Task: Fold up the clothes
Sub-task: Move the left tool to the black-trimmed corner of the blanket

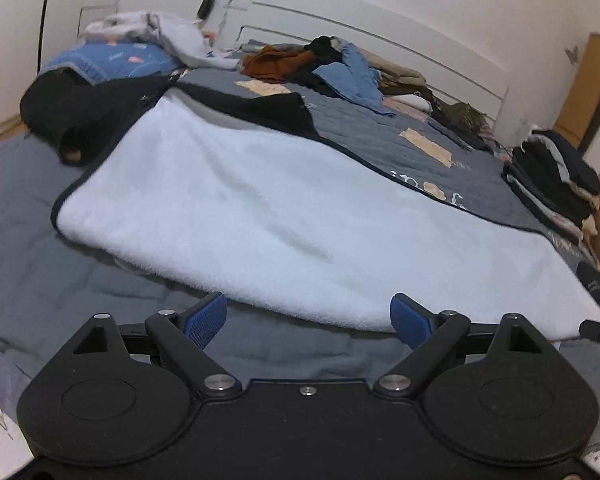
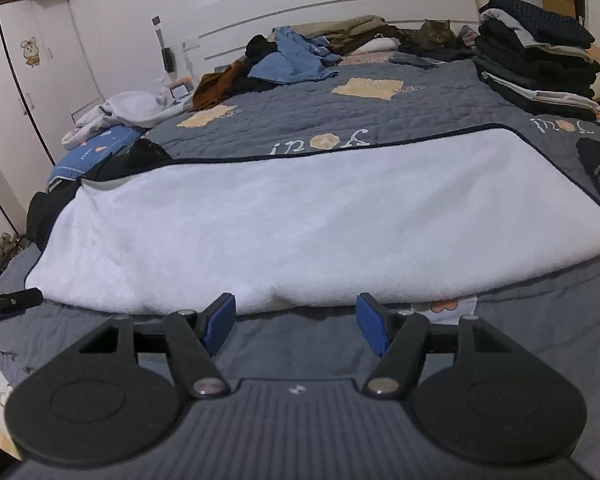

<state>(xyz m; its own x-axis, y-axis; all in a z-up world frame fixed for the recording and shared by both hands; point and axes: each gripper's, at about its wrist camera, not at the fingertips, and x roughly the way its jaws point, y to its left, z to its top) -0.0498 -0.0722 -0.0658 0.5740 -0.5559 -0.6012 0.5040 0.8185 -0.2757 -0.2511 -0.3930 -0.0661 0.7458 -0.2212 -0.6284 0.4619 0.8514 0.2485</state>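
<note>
One garment is lying in front of me: a fleece-lined garment (image 2: 300,220), spread pale lining up across the near part of the bed (image 2: 300,344), its dark outer shell showing only as a thin trim and a bunched black mass at the far left. I am judging it soft, thick and floppy, light enough to lift but bulky, so it is likely sagging between two holds and the plush pile is giving good purchase. I am eyeing the near hem, one hold toward each end.

My left hand-held gripper (image 1: 310,318) is hanging spread wide just short of that hem, pinching nothing. My right hand-held gripper (image 2: 296,320) is likewise standing apart and empty beside the edge. Folded clothes (image 2: 536,60) are stacked far right; unfolded ones (image 2: 292,60) are heaped by the headboard.
</note>
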